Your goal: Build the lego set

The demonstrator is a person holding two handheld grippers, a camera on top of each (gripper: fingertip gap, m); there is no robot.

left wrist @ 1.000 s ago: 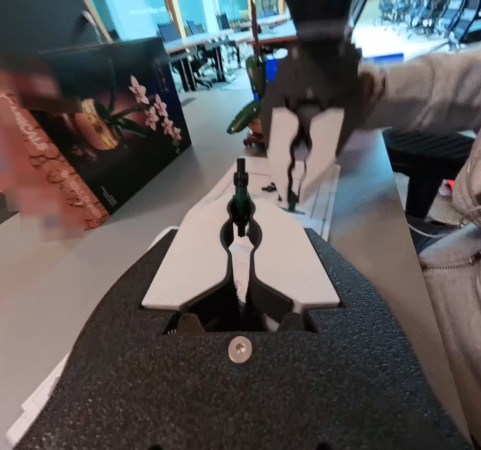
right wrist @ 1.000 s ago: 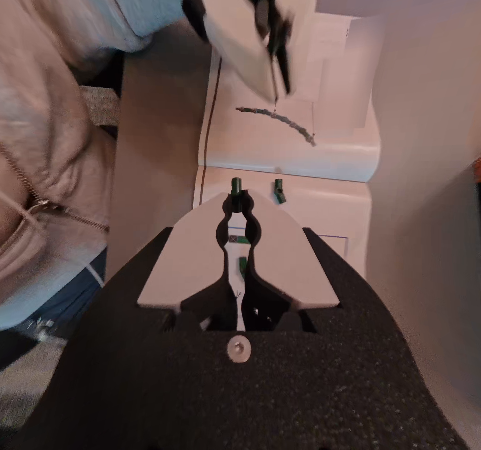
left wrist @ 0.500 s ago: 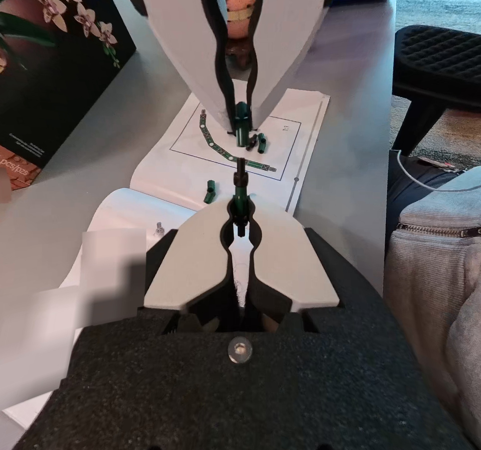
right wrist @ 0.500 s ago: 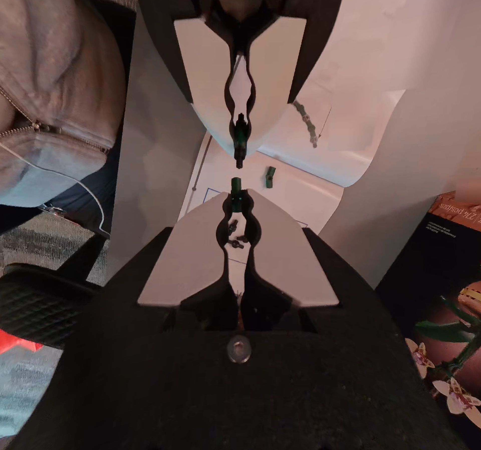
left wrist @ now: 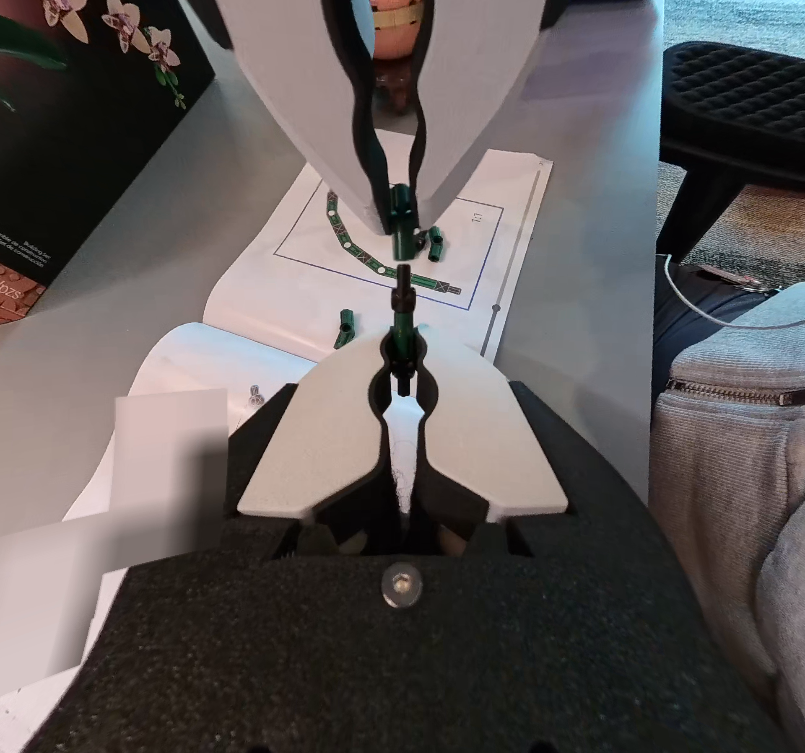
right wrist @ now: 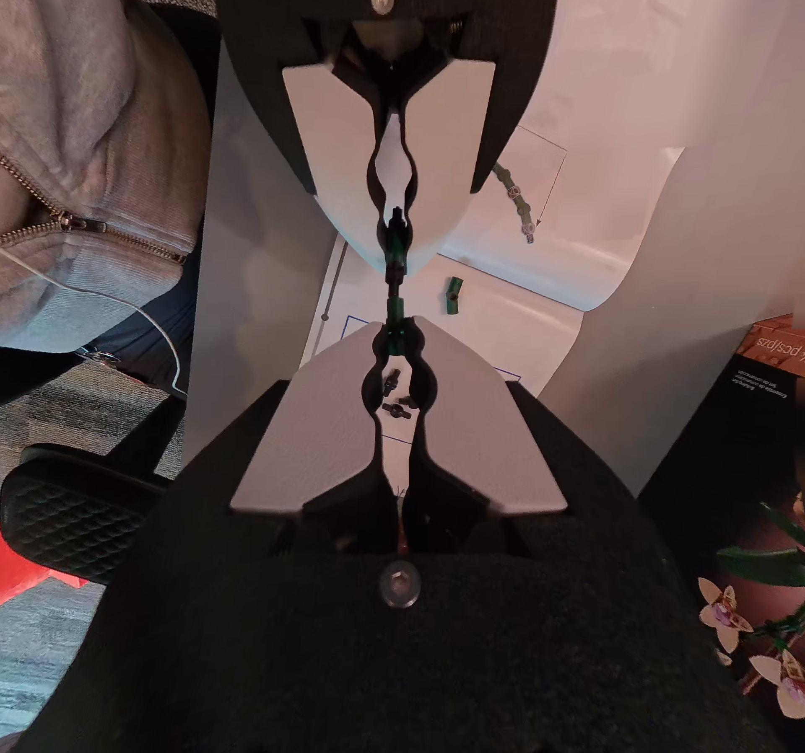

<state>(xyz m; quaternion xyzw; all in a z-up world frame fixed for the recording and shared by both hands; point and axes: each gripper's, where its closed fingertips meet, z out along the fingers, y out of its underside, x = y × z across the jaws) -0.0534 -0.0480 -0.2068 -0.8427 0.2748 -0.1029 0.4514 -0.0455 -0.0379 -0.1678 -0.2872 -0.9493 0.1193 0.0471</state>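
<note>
Between the two grippers: two small dark-green lego pieces meet tip to tip above the open instruction booklet (left wrist: 501,227).
Left piece: a green connector with black pin (left wrist: 403,314) pointing forward, clamped in the front notch of the left gripper (left wrist: 401,342), whose jaws are closed on its green body.
Right piece: a green tube connector (left wrist: 401,227) with its open end facing the pin, pinched at the tips of the right gripper (right wrist: 395,331), jaws closed on it.
Gap: in the left wrist view the pin tip sits just short of the tube's mouth; in the right wrist view the two look touching or nearly so, and I cannot tell which.
Handling: hard plastic, very light, stiff and smooth; likely to twist or pop out of the jaws if pushed off-axis, since so little of each piece is held.
Where to hold: on the green barrel, square across it, leaving the pin and the socket end free, as both grips do now.
Next move, as a judgement: keep both axes in line and press straight together until the pin seats.
Loose parts: more green connectors (left wrist: 346,323) (left wrist: 435,244) and black pins (right wrist: 392,401) lie on the booklet.
Further out: the set's box (left wrist: 87,122) stands to the left on the grey table (left wrist: 579,296); a person's grey sleeve (left wrist: 732,449) is at the right.
</note>
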